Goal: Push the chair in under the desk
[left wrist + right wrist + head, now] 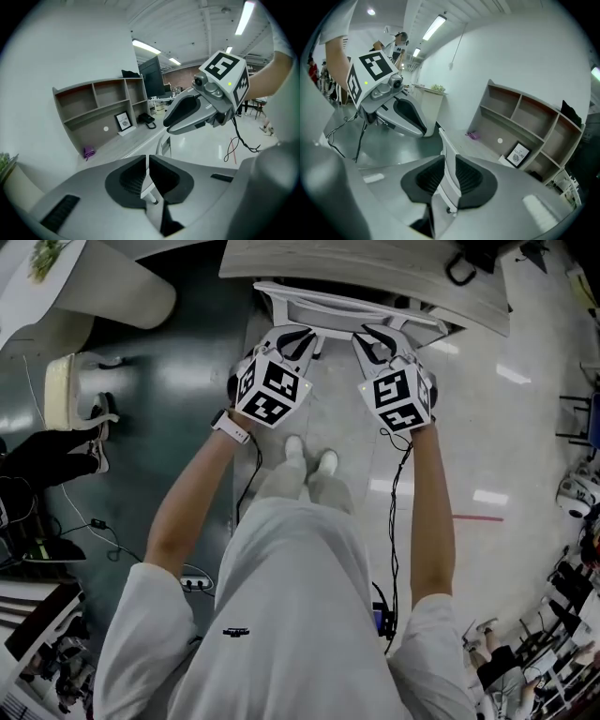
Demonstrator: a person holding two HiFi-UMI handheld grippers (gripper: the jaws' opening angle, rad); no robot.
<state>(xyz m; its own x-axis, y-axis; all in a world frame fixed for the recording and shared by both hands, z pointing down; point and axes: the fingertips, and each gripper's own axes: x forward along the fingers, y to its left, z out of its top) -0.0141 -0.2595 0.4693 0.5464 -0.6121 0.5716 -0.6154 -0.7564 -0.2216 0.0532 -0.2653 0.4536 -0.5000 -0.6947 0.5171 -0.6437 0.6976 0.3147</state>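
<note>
The white chair [347, 310] stands at the edge of the pale wooden desk [375, 263], its seat under the top and its back toward me. My left gripper [298, 334] and right gripper [373, 334] sit side by side on the top rim of the chair back. In the right gripper view the white rim [450, 159] runs between the dark pads of my right gripper [449, 171], which press on it. In the left gripper view the jaws of my left gripper [148, 164] stand nearly together, with a thin strip of the rim [164, 146] pinched between them.
A shelf unit [93, 108] with a framed picture [123, 121] and a phone [146, 119] stands on the desk. A second white table [112, 287] is at the left, with a seated person's legs [47, 456] beside it. A power strip [195, 583] and cables lie on the floor.
</note>
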